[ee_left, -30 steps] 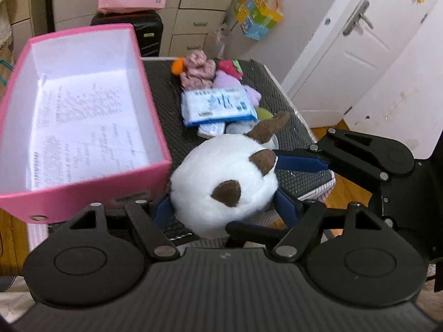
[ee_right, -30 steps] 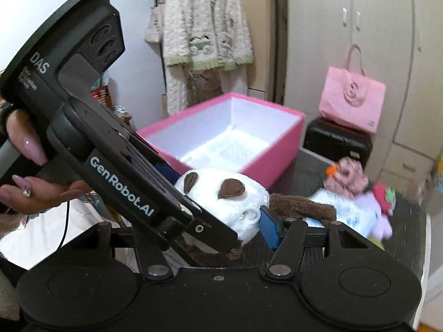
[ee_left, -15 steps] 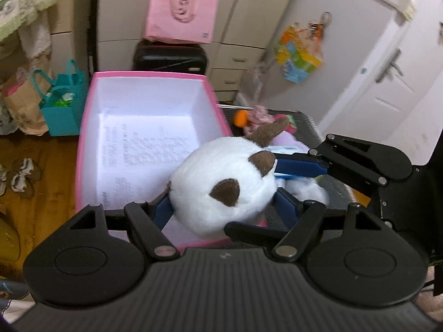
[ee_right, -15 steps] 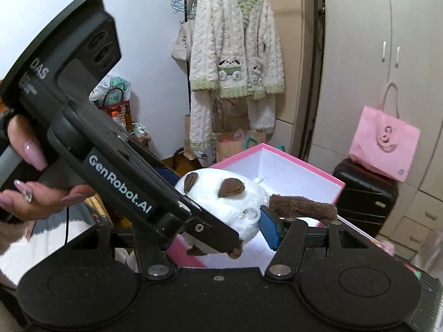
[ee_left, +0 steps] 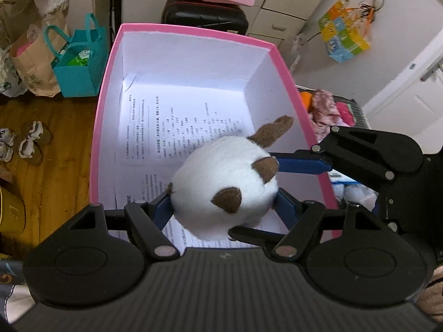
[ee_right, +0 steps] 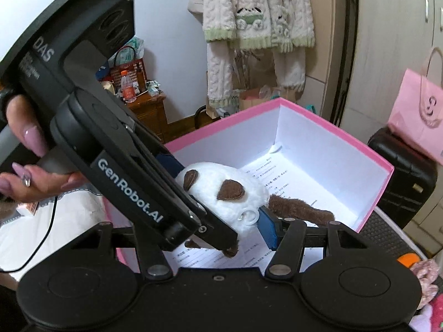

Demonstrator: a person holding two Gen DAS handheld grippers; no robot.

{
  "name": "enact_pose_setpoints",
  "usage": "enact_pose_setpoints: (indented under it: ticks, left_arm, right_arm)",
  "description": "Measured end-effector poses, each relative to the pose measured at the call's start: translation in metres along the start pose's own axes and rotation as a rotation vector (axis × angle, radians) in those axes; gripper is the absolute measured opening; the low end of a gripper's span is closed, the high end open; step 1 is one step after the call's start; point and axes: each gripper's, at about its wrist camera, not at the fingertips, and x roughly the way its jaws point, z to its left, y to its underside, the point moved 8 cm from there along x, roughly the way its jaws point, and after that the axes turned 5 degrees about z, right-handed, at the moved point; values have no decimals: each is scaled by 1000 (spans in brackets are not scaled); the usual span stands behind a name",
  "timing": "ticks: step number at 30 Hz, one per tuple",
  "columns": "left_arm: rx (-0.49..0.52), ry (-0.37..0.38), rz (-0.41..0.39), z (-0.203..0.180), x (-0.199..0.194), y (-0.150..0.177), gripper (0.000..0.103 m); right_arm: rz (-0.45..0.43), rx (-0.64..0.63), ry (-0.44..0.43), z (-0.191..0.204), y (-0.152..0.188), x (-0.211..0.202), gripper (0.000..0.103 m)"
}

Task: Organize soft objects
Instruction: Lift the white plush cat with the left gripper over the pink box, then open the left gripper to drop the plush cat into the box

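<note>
A white plush toy with brown ears and a brown tail is held over the open pink box. The box has white walls and printed paper on its floor. My left gripper is shut on the plush, one blue pad on each side. My right gripper is also shut on the same plush, coming in from the right in the left wrist view. Its left finger is hidden behind the left gripper's body. The plush hangs just above the box floor, near the front wall.
A pile of other soft things lies on the dark table right of the box. A pink bag sits on a black suitcase behind it. A teal bag and slippers are on the wooden floor to the left.
Both grippers carried the plush from over the table beside the box to over the box's inside and lowered it. The grip on it has not changed.
</note>
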Motion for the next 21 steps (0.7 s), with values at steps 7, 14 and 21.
enact_pose_setpoints:
  ticks: [7, 14, 21]
  left_arm:
    - [2, -77, -23, 3, 18, -5, 75]
    - [-34, -108, -86, 5, 11, -5, 77]
    - [13, -121, -174, -12, -31, 9, 79]
  right_arm:
    - [40, -63, 38, -4, 0, 23, 64]
    - [61, -71, 21, -12, 4, 29, 64]
    - [-4, -106, 59, 2, 8, -8, 64]
